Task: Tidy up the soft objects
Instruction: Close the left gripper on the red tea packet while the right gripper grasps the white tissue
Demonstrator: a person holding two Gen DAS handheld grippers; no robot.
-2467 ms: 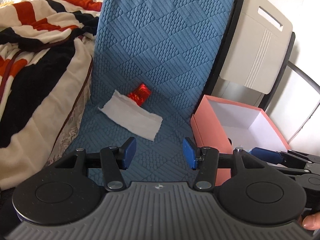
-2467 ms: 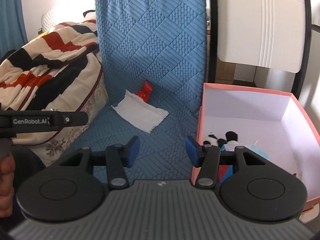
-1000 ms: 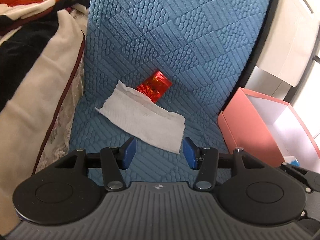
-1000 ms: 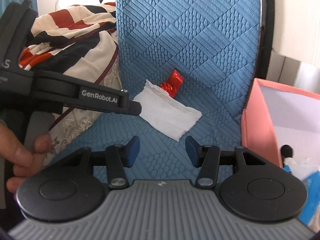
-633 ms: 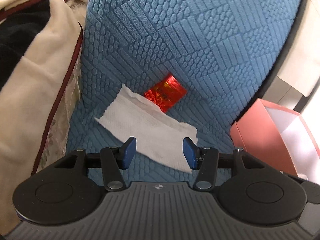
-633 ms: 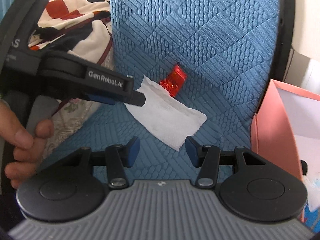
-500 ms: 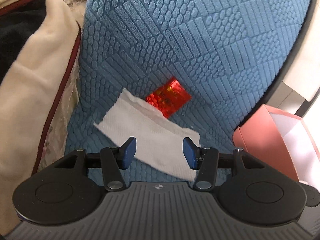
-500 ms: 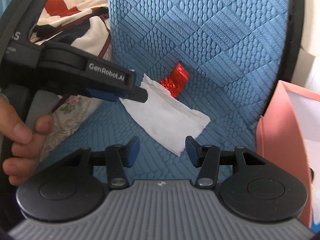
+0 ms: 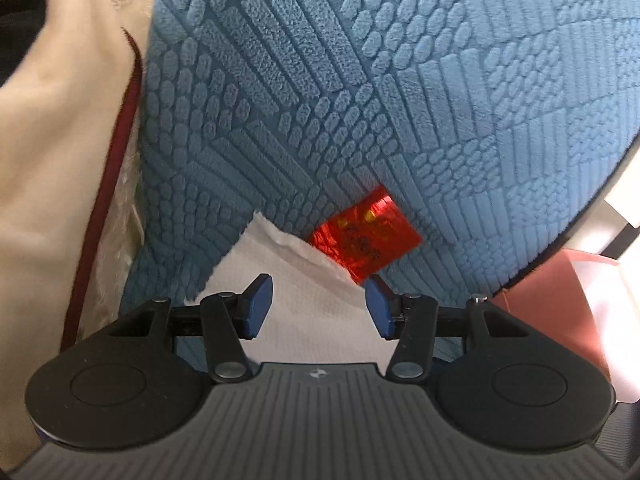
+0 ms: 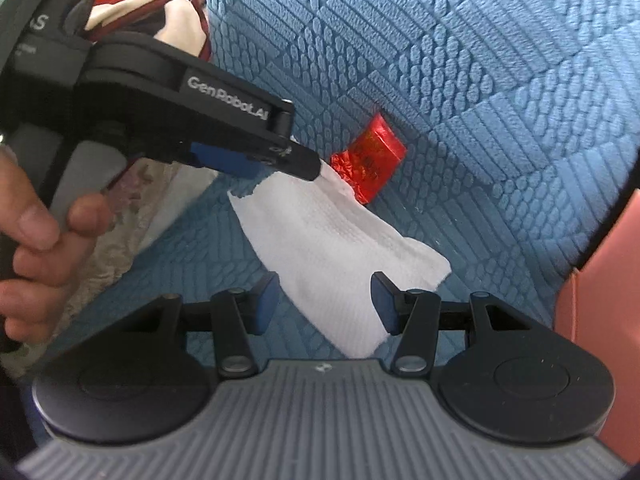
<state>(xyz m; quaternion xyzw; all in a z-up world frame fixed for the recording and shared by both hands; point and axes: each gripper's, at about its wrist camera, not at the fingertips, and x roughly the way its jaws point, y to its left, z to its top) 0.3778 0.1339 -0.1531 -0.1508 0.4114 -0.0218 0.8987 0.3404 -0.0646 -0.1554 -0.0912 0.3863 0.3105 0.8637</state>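
Observation:
A white paper towel (image 9: pixel 304 304) (image 10: pixel 336 248) lies flat on the blue quilted seat (image 9: pixel 360 120) (image 10: pixel 460 100). Behind it, at the seat's crease, sits a shiny red foil packet (image 9: pixel 366 246) (image 10: pixel 370 162). My left gripper (image 9: pixel 319 308) hovers over the towel's far part, open, its blue pads apart with towel showing between them. In the right wrist view the left gripper's fingers (image 10: pixel 296 164) reach to the towel's far edge beside the packet. My right gripper (image 10: pixel 323 306) is open over the towel's near end. Whether either touches the towel I cannot tell.
A cream, red and black striped blanket (image 9: pixel 60 160) (image 10: pixel 160 12) is heaped left of the seat. A pink open box (image 9: pixel 560 312) (image 10: pixel 604 280) stands at the right. A person's hand (image 10: pixel 36 232) holds the left gripper's handle.
Both grippers have moved forward and down toward the towel, which now fills the space between their pads. Jaw openings look the same. Towel and packet have not moved.

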